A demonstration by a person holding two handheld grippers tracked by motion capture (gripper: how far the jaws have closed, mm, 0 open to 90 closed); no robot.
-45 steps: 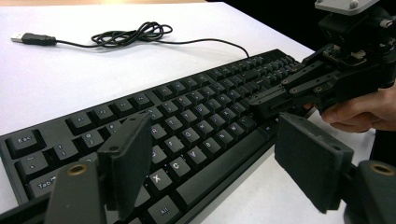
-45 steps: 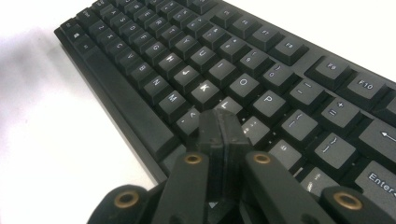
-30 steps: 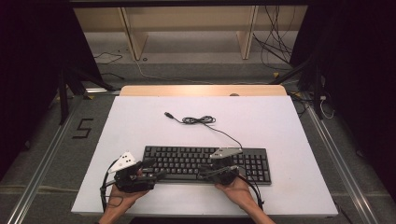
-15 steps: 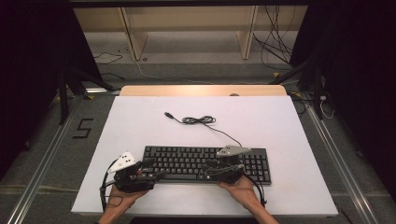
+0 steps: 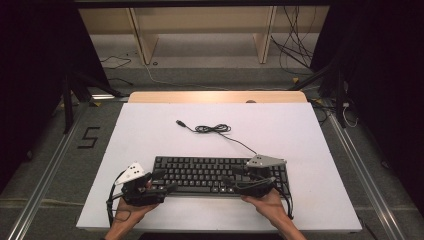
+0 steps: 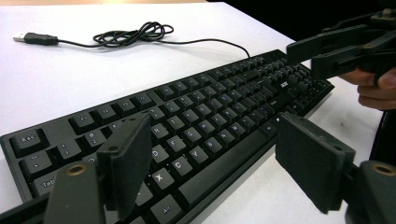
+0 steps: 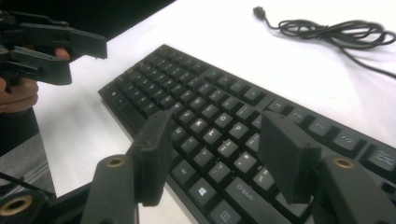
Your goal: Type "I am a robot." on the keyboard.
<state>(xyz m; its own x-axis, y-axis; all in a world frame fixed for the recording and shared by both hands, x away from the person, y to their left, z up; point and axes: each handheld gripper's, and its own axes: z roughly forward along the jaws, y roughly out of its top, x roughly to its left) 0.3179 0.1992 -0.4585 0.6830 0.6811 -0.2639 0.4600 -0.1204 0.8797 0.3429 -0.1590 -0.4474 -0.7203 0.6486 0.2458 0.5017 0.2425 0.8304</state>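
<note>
A black keyboard point(image 5: 215, 174) lies flat near the table's front edge, and its cable point(image 5: 214, 128) coils behind it and ends in a USB plug point(image 5: 179, 122). My left gripper point(image 5: 165, 181) hovers at the keyboard's left end. Its jaws stand wide apart in the left gripper view point(image 6: 215, 140), with keys beneath them. My right gripper point(image 5: 231, 176) hangs over the keyboard's right half. Its jaws have just been opening and now stand apart point(image 7: 217, 135), with nothing gripped between them. Each gripper view shows the other gripper farther off: the right gripper point(image 6: 336, 46) and the left gripper point(image 7: 60, 46).
The white table top point(image 5: 300, 135) has free room behind and to both sides of the keyboard. A wooden strip point(image 5: 215, 96) runs along its far edge. Beyond that are shelf legs point(image 5: 142, 40) and loose floor cables point(image 5: 295, 55).
The right gripper has shifted to the right along the keyboard and risen a little, and its jaws have spread from nearly shut to open. The left gripper has stayed put.
</note>
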